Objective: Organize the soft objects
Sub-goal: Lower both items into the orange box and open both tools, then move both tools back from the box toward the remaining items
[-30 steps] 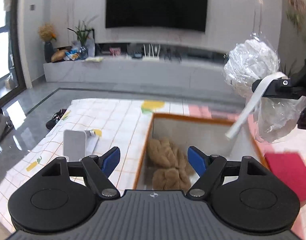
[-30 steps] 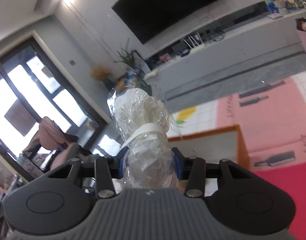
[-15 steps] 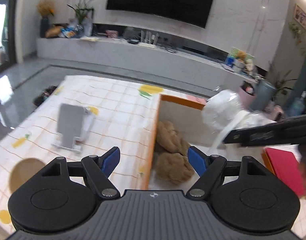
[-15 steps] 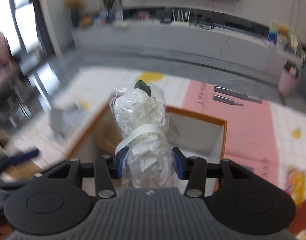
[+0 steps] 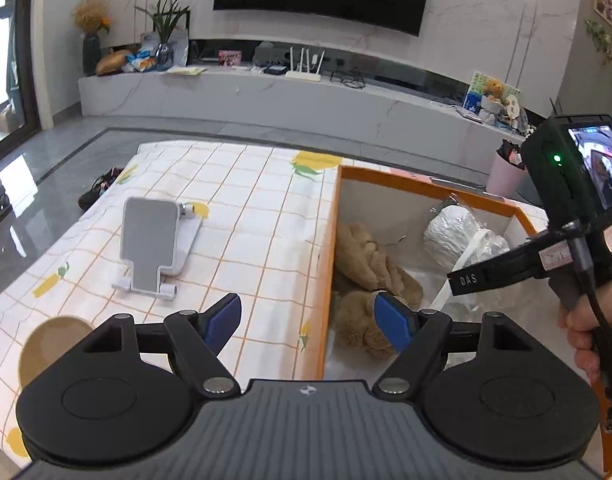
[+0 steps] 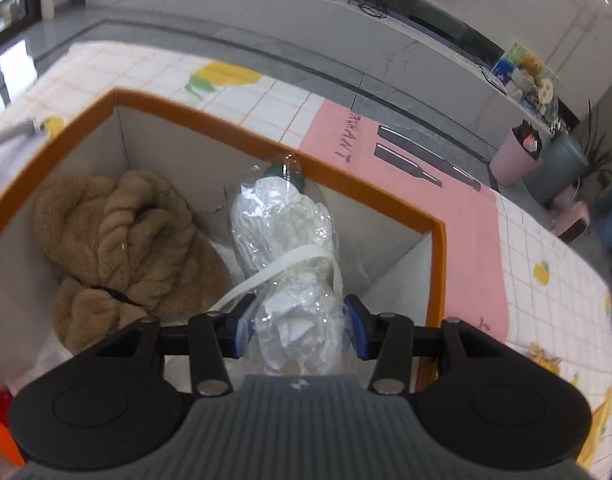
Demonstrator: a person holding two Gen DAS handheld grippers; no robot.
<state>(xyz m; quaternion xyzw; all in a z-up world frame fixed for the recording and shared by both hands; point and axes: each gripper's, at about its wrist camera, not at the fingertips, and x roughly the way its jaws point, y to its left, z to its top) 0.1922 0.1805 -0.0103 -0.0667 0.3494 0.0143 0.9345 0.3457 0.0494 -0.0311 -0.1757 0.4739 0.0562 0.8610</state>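
An orange-rimmed white box (image 6: pixel 210 116) (image 5: pixel 418 182) stands on the checked tablecloth. A brown fluffy bundle (image 6: pixel 126 240) (image 5: pixel 366 264) lies in its left half. My right gripper (image 6: pixel 300 322) is shut on a white bundle wrapped in clear plastic (image 6: pixel 286 240) with a white strap, and holds it down inside the box to the right of the brown one. In the left wrist view the same plastic bundle (image 5: pixel 458 236) shows inside the box, under the right gripper's arm. My left gripper (image 5: pixel 308 318) hangs open over the box's left wall, nothing between its blue pads.
A grey phone stand (image 5: pixel 150 240) lies on the tablecloth left of the box. A tan round thing (image 5: pixel 50 344) sits at the near left. A pink mat (image 6: pixel 406 168) lies beyond the box. A person's hand (image 5: pixel 586 332) holds the right gripper's handle.
My right gripper tipped downward and carried the plastic bundle from above the box down into it. My left gripper sank a little toward the box's left wall, still open.
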